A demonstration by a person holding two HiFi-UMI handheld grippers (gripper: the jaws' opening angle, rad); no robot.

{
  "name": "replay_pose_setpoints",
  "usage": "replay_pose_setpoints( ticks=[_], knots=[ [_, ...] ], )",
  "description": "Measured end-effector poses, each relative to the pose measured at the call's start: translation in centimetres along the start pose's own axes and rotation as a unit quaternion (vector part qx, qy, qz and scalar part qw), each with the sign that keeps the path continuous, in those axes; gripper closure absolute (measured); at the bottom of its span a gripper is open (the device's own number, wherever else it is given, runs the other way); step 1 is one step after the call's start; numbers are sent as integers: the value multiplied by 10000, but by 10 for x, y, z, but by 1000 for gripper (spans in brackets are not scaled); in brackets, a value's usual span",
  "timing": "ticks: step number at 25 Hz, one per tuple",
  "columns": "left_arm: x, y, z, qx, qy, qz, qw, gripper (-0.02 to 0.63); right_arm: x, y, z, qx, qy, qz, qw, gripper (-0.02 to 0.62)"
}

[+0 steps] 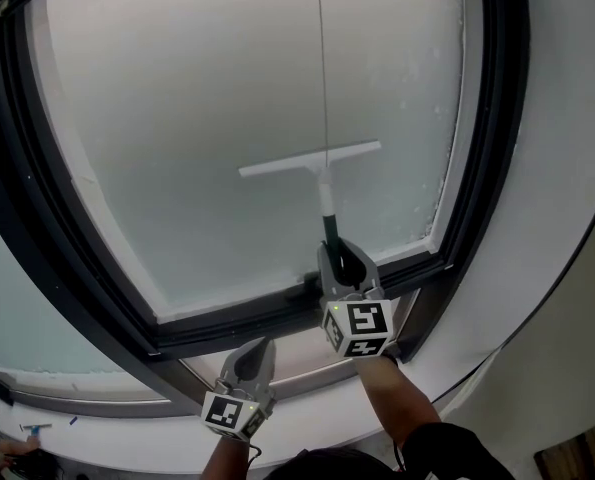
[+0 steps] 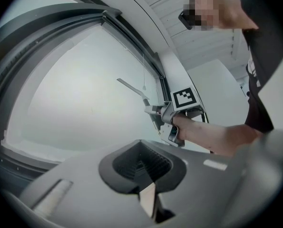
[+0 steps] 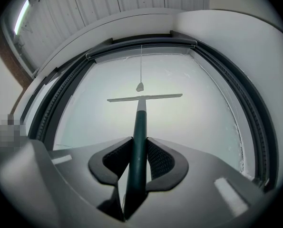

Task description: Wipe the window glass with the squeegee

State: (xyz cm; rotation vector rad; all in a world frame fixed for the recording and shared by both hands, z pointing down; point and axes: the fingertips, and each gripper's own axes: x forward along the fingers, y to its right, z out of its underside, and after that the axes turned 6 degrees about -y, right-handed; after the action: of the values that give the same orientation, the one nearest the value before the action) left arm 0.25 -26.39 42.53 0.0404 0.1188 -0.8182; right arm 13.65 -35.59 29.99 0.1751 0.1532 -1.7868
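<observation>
Grey left gripper [image 1: 258, 352]: held low beneath window frame [image 1: 227, 330], jaws pressed together, nothing gripped, well apart from squeegee. Window glass [image 1: 197, 118]: frosted pane. Squeegee [image 1: 312, 160] is laid against its lower middle, blade near horizontal, right end tilted slightly up. Dark-green handle [image 1: 328, 218] runs straight down from blade and is clamped between jaws of right gripper [image 1: 338, 258]. Blade lies up-pane from those jaws, long axis across handle. Downward pull toward frame is judged likely, and only right gripper is placed for it.

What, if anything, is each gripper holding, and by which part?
The right gripper is shut on the squeegee, gripping it low on its dark green handle. The left gripper is shut and holds nothing.
</observation>
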Motion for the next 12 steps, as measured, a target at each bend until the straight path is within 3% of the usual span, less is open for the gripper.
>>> replay_pose_setpoints(
  ticks=[12],
  knots=[
    [1, -3, 8, -85, -53, -24, 9999, 606, -9, 2, 31, 63, -237, 36, 9997, 500]
  ],
)
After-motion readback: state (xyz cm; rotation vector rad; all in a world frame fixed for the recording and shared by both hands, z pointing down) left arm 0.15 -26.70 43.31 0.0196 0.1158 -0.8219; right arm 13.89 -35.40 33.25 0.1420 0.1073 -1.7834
